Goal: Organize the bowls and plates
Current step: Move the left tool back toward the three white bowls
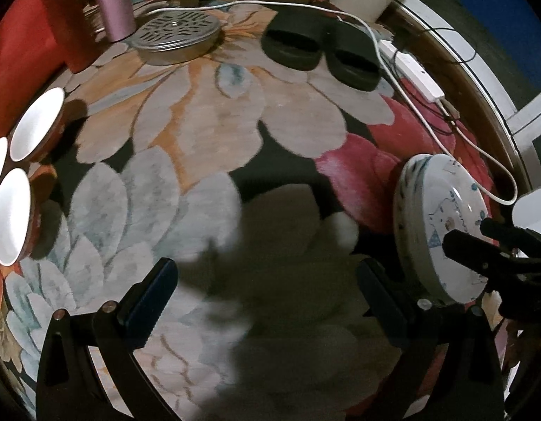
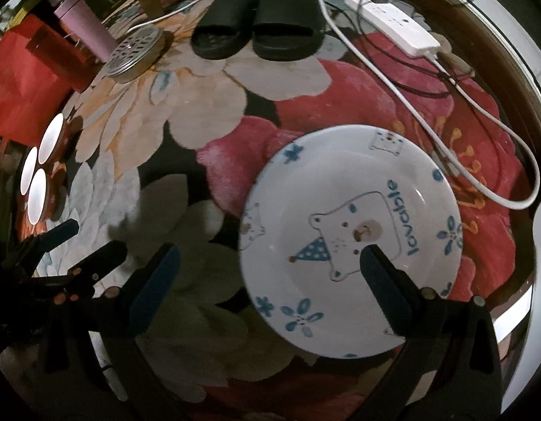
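A stack of white plates with blue bear and flower prints (image 2: 351, 238) lies on the floral rug; it also shows at the right of the left wrist view (image 1: 442, 224). Three small brown bowls with white insides (image 1: 21, 172) sit in a cluster at the left, also seen in the right wrist view (image 2: 38, 172). My left gripper (image 1: 266, 294) is open and empty above the rug, between bowls and plates. My right gripper (image 2: 270, 273) is open over the plate stack's left part, its right finger above the top plate; it appears in the left wrist view (image 1: 481, 242).
A pair of black slippers (image 1: 319, 52) and a round perforated metal tray (image 1: 177, 38) lie at the far side of the rug. A pink bottle (image 1: 112, 0) stands back left. A white power strip (image 2: 393, 24) with white cable (image 2: 428, 126) runs along the right.
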A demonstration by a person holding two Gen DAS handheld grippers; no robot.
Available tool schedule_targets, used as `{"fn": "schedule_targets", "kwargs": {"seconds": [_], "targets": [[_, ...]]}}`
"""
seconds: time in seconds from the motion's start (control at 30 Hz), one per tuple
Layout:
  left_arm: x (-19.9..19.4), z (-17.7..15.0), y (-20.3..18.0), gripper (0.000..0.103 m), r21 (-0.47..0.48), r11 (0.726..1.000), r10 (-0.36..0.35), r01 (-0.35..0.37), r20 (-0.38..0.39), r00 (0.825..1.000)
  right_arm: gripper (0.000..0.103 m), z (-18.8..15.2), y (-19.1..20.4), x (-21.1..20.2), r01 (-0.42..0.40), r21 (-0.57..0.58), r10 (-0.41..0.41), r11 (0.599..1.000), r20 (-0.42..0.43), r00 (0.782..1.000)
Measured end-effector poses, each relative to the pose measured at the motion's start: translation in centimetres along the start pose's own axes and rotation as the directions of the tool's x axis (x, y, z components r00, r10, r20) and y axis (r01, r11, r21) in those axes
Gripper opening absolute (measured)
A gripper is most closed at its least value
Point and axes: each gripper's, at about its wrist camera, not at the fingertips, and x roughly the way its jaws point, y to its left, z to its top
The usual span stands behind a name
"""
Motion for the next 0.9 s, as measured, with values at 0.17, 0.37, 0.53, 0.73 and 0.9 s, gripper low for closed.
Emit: {"fn": "schedule_targets", "kwargs": {"seconds": [0.17, 0.37, 0.53, 0.73, 0.9], "targets": [[-0.3, -0.2, 2.2, 0.102, -0.025, 0.999, 0.022, -0.022, 0.007, 1.000, 0.103, 0.4, 1.9, 0.3, -0.007, -0.037, 0.007, 0.999, -0.001, 1.000], [-0.9, -0.3, 4.5, 0.102, -0.056, 0.998, 0.039, -0.038, 0.014, 0.999, 0.103, 0.8, 4.0, 0.7, -0.020, -0.072, 0.020, 0.997, 0.001, 1.000], [-1.2, -0.5, 6.3, 0.102, -0.075, 0.996, 0.054, -0.052, 0.016, 0.998, 0.103, 1.0, 5.7, 1.2, -0.032, -0.102, 0.031, 0.994, -0.008, 0.999], [-1.4, -0.8, 8.6, 0.102, -0.117, 0.991, 0.069, -0.068, 0.009, 0.998, 0.103, 1.4, 7.5, 1.8, -0.045, -0.129, 0.043, 0.991, -0.016, 0.999], [-1.7, -1.0, 10.1, 0.102, -0.141, 0.987, 0.081, -0.079, 0.012, 0.997, 0.103, 2.0, 9.3, 2.2, -0.060, -0.158, 0.058, 0.986, -0.017, 0.998]]}}
